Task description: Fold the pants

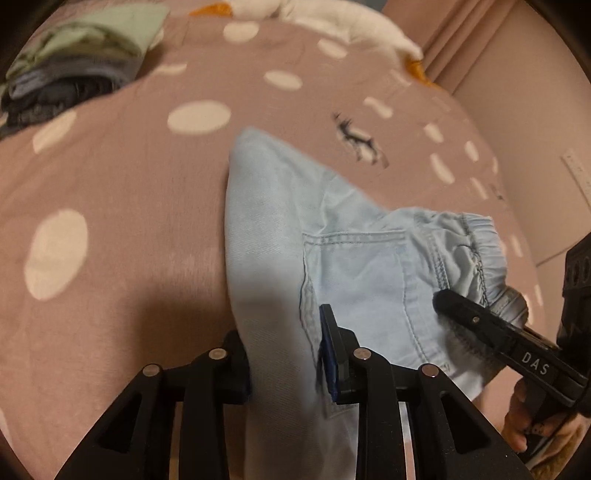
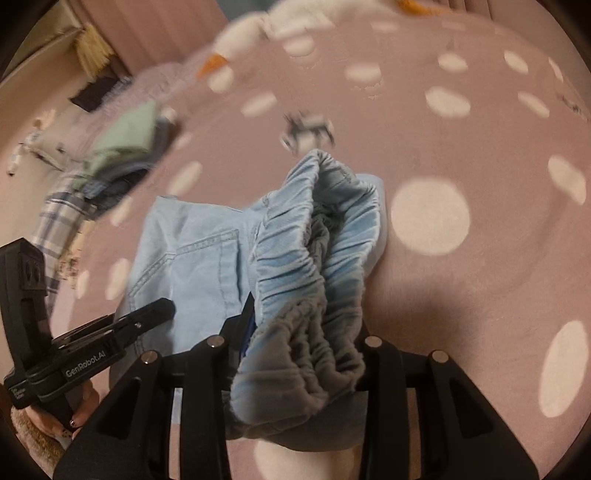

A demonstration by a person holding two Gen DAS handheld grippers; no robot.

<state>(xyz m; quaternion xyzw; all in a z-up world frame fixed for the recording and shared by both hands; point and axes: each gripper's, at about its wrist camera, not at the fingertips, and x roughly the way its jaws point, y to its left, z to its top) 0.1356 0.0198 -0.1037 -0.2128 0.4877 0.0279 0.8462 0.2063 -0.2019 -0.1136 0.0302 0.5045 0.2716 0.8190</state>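
Observation:
Light blue denim pants (image 1: 332, 258) lie partly bunched on a pink bedspread with white dots (image 1: 129, 177). My left gripper (image 1: 284, 354) is shut on a fold of the pants fabric near the back pocket. My right gripper (image 2: 303, 347) is shut on the gathered elastic waistband (image 2: 314, 258), which bulges up between its fingers. The pants (image 2: 192, 258) spread to the left in the right wrist view. Each gripper shows in the other's view: the right one (image 1: 498, 328) at the waistband, the left one (image 2: 122, 325) at the pants' near edge.
A stack of folded clothes (image 1: 74, 62) sits at the far left of the bed, also seen in the right wrist view (image 2: 129, 151). A white plush goose with an orange beak (image 1: 332, 18) lies at the head of the bed. Pink curtains (image 1: 472, 40) hang behind.

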